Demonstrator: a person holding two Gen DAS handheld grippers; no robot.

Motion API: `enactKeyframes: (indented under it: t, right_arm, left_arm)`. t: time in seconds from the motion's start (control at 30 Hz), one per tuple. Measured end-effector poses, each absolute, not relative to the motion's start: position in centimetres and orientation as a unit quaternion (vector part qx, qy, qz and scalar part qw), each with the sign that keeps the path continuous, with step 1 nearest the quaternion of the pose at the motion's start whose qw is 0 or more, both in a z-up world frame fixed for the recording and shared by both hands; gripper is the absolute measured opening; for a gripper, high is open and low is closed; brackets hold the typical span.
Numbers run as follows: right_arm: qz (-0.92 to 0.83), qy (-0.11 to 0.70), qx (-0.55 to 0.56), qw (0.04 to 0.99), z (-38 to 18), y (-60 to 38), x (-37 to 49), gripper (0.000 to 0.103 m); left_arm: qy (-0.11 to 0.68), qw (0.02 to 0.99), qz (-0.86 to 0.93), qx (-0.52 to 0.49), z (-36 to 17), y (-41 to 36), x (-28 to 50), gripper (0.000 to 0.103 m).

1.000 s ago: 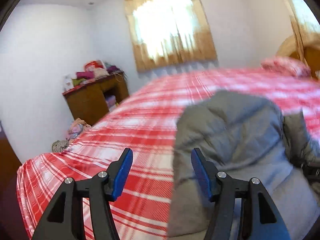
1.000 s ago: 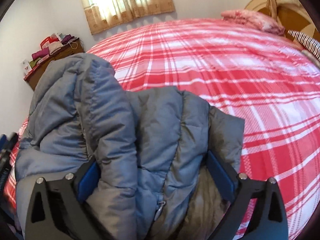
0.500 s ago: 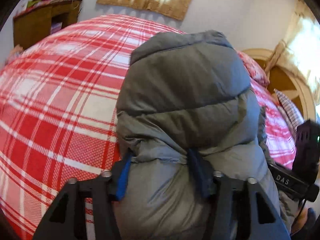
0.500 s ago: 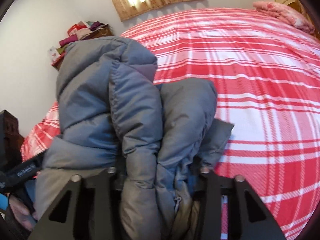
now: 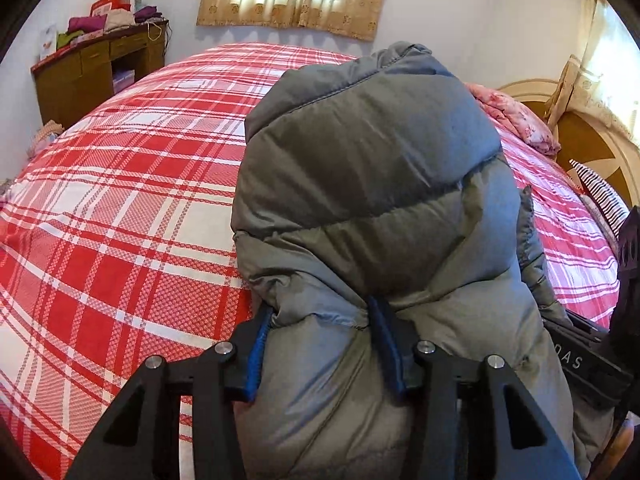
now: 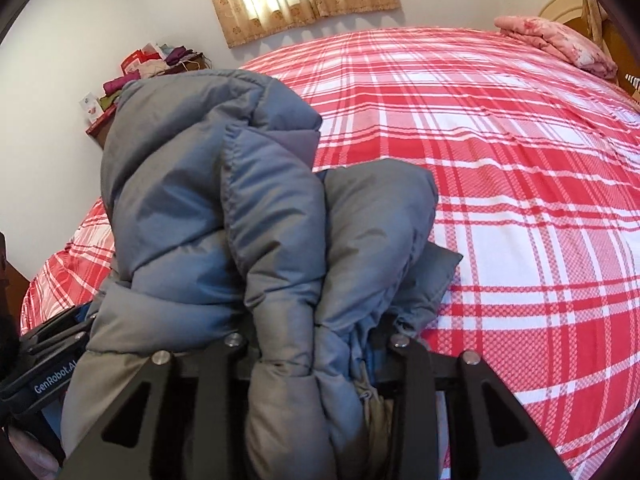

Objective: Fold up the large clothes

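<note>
Grey quilted puffer jacket (image 5: 372, 208) bunched and held up over the red-and-white plaid bed (image 5: 120, 208), pinched in both hand-held grippers.

It looks light, soft and springy with slick shell fabric — likely to slip or balloon, so deep bites at seams or hem should hold best. The left hand-held gripper (image 5: 324, 348) is clamped on a padded fold; the right hand-held gripper (image 6: 316, 350) squeezes a thick roll near the zip — both are angled forward across the bed, side by side.
</note>
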State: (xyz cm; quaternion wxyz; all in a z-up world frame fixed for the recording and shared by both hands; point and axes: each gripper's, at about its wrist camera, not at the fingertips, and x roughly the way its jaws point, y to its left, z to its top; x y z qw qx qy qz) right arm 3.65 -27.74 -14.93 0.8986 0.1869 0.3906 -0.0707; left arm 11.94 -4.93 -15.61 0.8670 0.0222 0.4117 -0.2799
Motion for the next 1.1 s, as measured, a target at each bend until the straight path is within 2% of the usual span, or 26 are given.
enactKeyframes:
  t: [0.27, 1.1]
  right_arm:
    - [-0.037, 0.375, 0.241, 0.894, -15.5, -29.3, 3.0, 0.037]
    - [-0.028, 0.357, 0.262, 0.896, -15.8, -29.7, 2.5, 0.037]
  left_arm:
    - [0.406, 0.871, -0.274, 0.031, -15.8, -5.3, 11.7, 0.049]
    - [0.378, 0.893, -0.233, 0.075, -16.5, -6.9, 10.8, 0.049]
